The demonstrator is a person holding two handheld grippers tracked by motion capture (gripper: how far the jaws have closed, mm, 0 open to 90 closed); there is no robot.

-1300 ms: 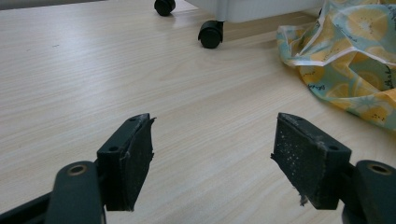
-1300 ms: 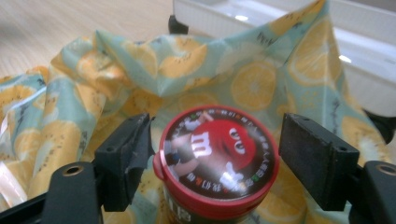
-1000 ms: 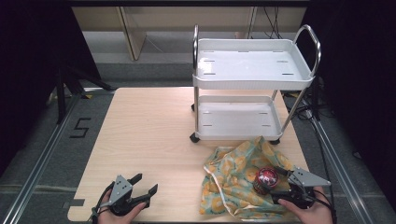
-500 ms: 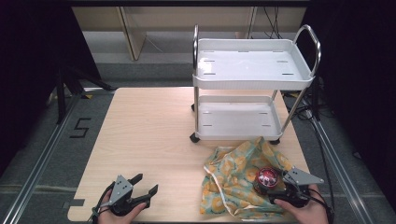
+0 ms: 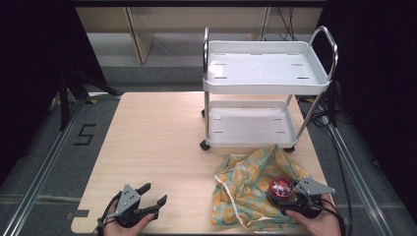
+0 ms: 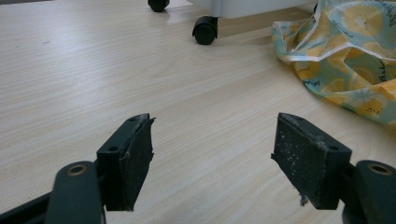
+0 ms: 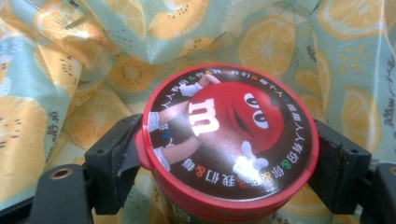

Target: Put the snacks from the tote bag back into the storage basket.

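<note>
At the high view's lower right, the right gripper (image 5: 291,192) clamps the red-lidded tub (image 5: 281,187) over the bag (image 5: 246,184). The grasp looks done; moving it remains. The left gripper (image 5: 150,200), lower left, gapes empty.
</note>
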